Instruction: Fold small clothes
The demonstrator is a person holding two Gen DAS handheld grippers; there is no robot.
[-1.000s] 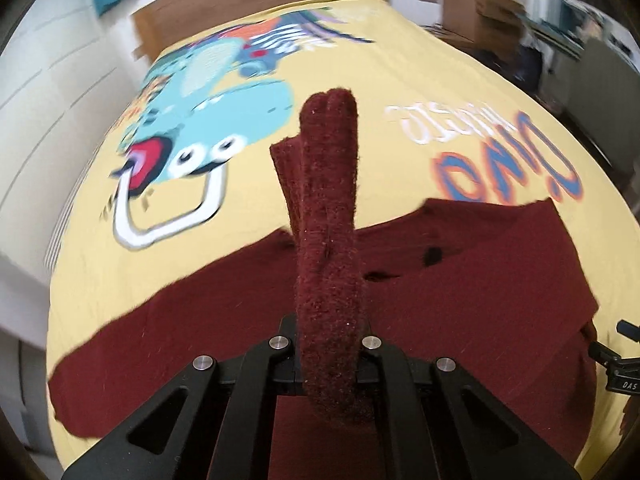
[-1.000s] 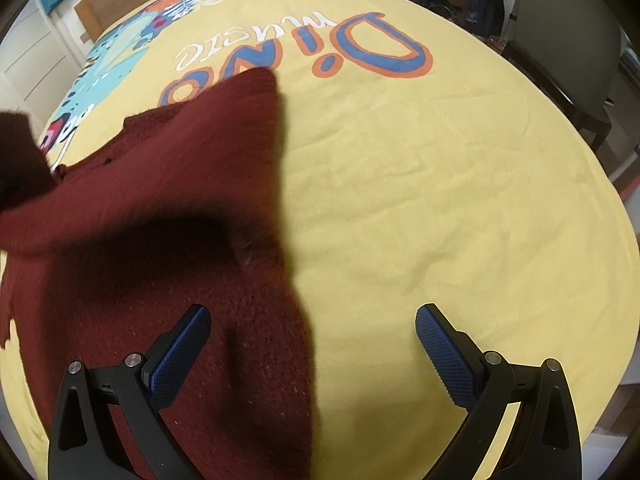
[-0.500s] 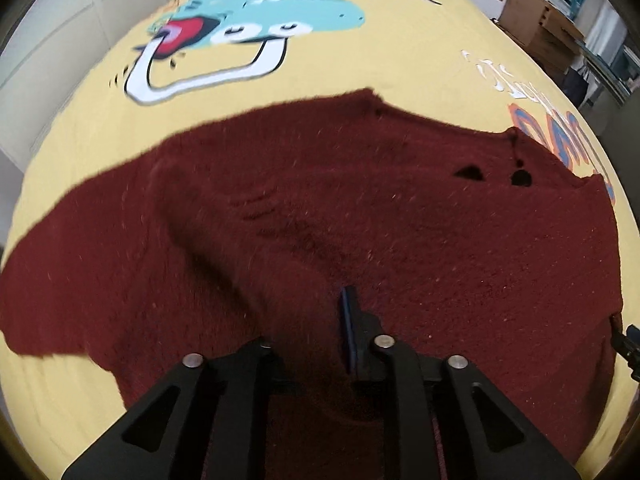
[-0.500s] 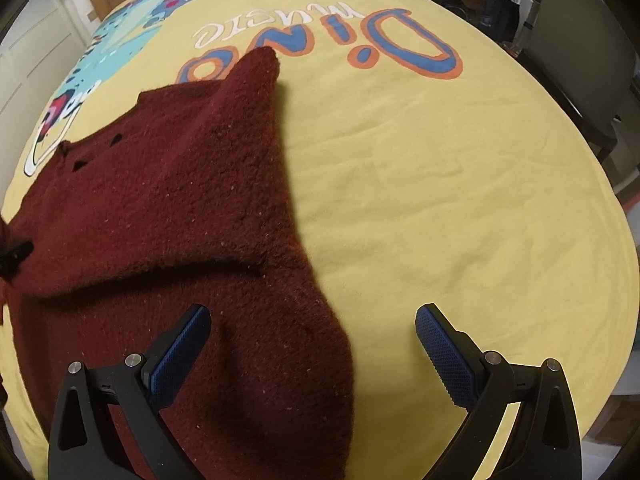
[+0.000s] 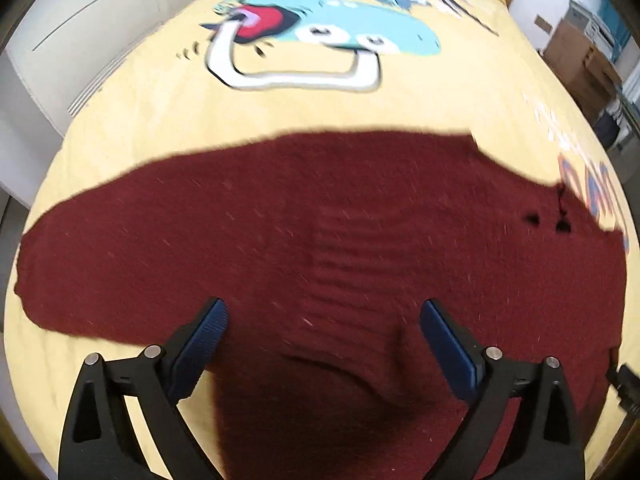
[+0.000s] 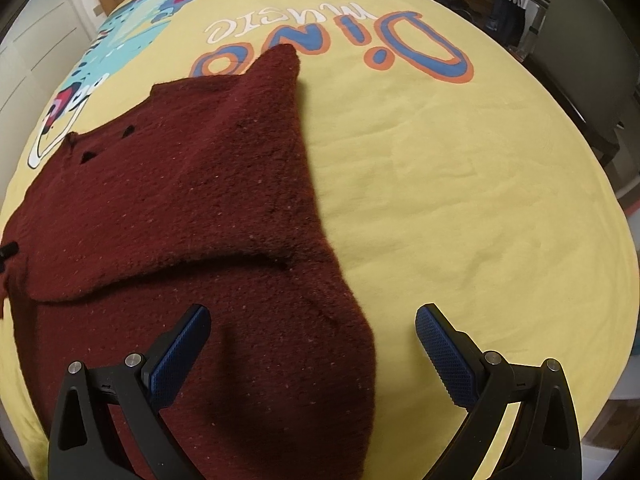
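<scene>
Our left tool (image 5: 323, 330) is opening wide, nothing gripped; the maroon sweater (image 5: 320, 240) lies on the bed (image 5: 160, 112) beneath it. Our right tool (image 6: 313, 334) gapes over the sweater's edge.

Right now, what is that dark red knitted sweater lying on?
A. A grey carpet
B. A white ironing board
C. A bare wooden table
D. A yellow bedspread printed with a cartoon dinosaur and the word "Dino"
D: the dark red sweater is spread over a yellow bedspread whose "Dino" lettering and cartoon dinosaur show beyond it.
</scene>
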